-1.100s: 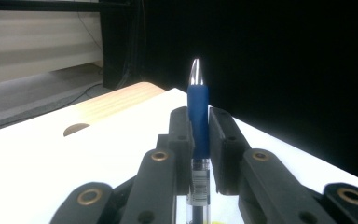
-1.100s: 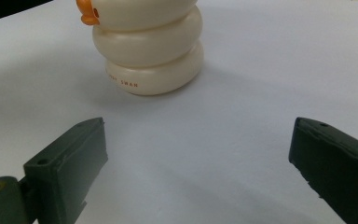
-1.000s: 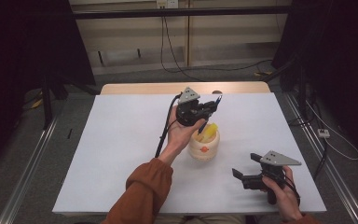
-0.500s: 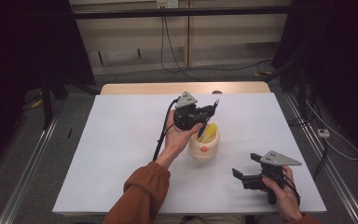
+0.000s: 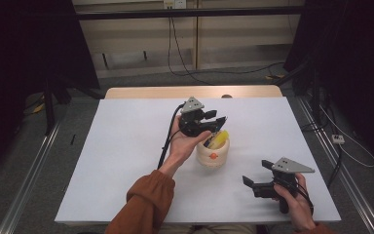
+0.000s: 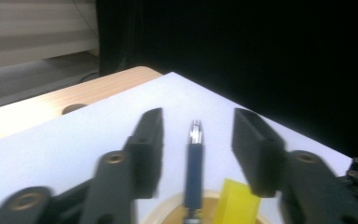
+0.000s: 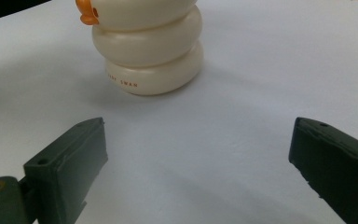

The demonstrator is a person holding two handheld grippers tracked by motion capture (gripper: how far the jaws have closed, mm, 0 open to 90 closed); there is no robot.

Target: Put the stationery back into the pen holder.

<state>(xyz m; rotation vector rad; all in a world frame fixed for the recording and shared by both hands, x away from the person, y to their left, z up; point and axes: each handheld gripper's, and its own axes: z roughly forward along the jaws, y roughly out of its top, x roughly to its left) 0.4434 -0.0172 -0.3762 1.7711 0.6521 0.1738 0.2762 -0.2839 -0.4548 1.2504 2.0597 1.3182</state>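
The white counter [image 5: 126, 161] is brightly lit from overhead while the room's edges fall dark; soft shadows, and the left gripper view's foreground is blurred.

One cream holder [image 5: 213, 155] stands on one white surface [image 5: 126, 161], directly under the left tongs [image 5: 213, 123]. It contains one blue pen [image 6: 194, 168] and one yellow item [image 6: 235, 205]. Two tongs present; right tongs [image 5: 255, 176] nearby.

The cup [image 7: 147, 46] is cut off at the top edge in the right gripper view, and its small lettering is barely legible. In the left gripper view the pen [image 6: 194, 163] and yellow piece [image 6: 237, 203] run off the bottom; the near arms look blurred.
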